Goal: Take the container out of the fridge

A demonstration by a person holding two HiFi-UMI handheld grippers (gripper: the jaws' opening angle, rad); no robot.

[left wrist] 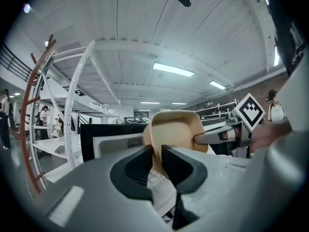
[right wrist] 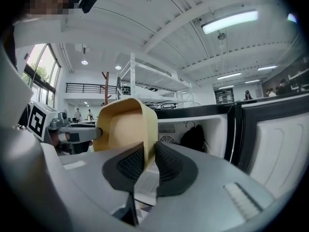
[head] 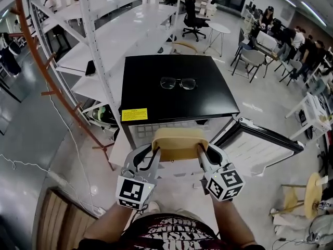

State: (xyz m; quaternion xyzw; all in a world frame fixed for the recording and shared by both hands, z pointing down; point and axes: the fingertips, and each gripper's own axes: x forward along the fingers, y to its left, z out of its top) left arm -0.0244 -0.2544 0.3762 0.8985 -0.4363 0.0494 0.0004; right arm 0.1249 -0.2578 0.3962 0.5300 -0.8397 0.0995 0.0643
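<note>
A tan plastic container (head: 179, 144) hangs in front of the small black fridge (head: 177, 87), outside its open compartment (head: 156, 127). My left gripper (head: 154, 151) is shut on the container's left wall, and my right gripper (head: 200, 149) is shut on its right wall. In the left gripper view the container (left wrist: 176, 132) rises between the jaws, with the right gripper (left wrist: 200, 138) clamped on its far side. From the right gripper view the container (right wrist: 126, 129) stands between the jaws, the left gripper (right wrist: 99, 133) holds its other side, and the fridge interior (right wrist: 193, 129) lies behind.
The fridge door (head: 263, 145) stands open to the right. A pair of glasses (head: 178, 83) lies on the fridge top. White shelving (head: 93, 46) stands to the left, with a brown coat rack (head: 39, 61) beside it. A wooden stool (head: 307, 191) stands at the right.
</note>
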